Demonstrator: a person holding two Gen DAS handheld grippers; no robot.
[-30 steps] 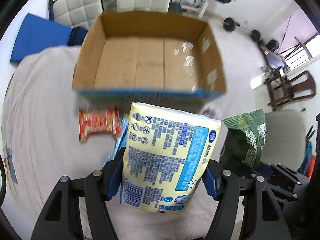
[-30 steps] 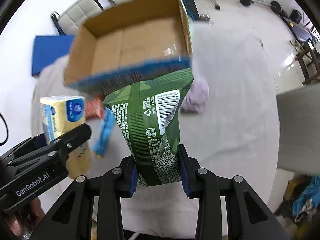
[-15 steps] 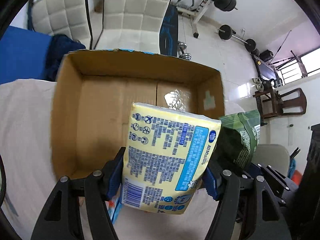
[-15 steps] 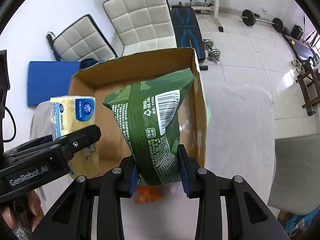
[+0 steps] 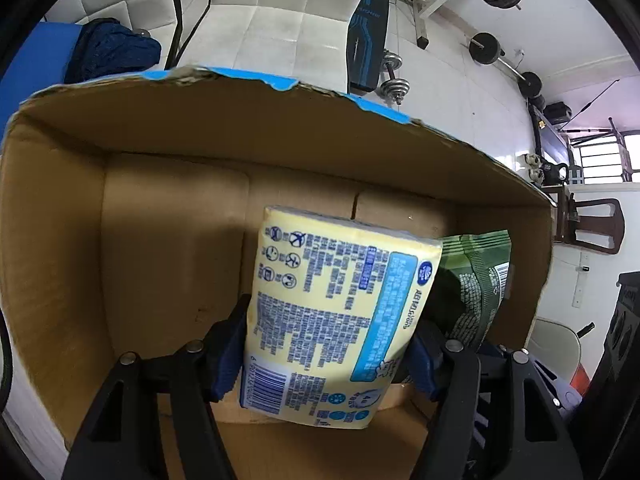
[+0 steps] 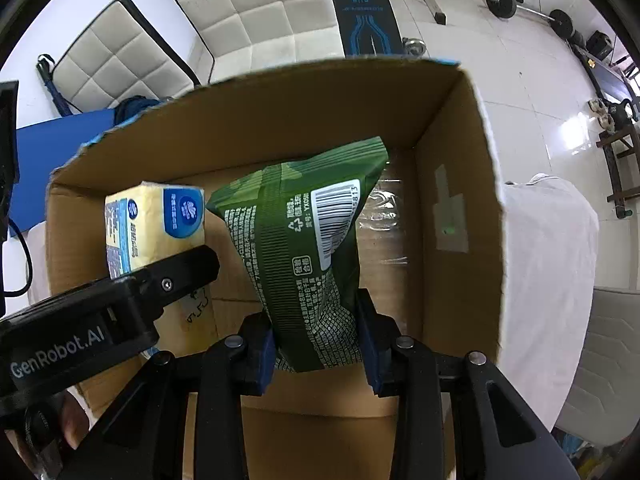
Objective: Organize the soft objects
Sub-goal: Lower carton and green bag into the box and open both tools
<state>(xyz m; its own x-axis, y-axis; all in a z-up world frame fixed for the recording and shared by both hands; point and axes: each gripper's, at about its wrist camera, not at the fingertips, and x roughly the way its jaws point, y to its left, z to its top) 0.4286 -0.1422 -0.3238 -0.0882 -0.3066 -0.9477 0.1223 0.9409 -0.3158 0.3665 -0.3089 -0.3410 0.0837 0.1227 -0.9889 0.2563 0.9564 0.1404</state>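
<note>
Yellow tissue pack (image 5: 336, 316) being clamped by left hand-held gripper (image 5: 326, 354), green snack bag (image 6: 308, 256) being squeezed by right hand-held gripper (image 6: 318, 344), both hanging side by side inside cardboard box (image 6: 460, 216).

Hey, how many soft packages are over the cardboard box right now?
2. The yellow tissue pack is clamped in the left hand-held gripper; the green snack bag is clamped in the right hand-held gripper, beside it. The box floor beneath them is partly hidden.
</note>
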